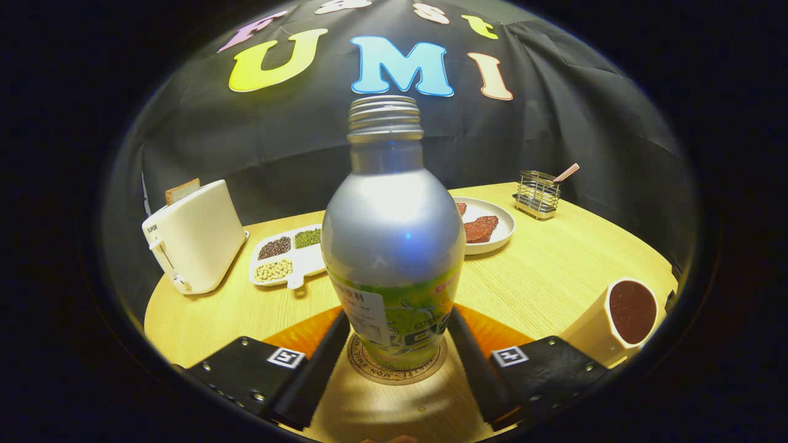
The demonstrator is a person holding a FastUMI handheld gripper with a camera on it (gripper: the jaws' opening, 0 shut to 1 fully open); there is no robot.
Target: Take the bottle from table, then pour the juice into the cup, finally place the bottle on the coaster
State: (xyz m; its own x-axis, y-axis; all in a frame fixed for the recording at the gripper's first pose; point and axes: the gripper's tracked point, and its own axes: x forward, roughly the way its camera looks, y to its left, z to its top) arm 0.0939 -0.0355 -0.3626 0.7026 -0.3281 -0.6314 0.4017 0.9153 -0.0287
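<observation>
wooden table (554,271) bears coaster (369,369) and upright bottle (394,246) between gripper (397,344) fingers.

Mount: on the gripper (394,344), low over the table (554,277).
Facing: forward along both fingers (320,363), toward the cloth wall (585,123).
Nearness: very close to the bottle (394,246), upright between the fingers.
Reach: toaster (194,237), plate (492,231), cup (622,320) beyond.

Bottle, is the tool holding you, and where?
The bottle stands on the coaster, between the tool's fingers, which flank its lower labelled part. Whether they press it or have just let go cannot be told.
</observation>
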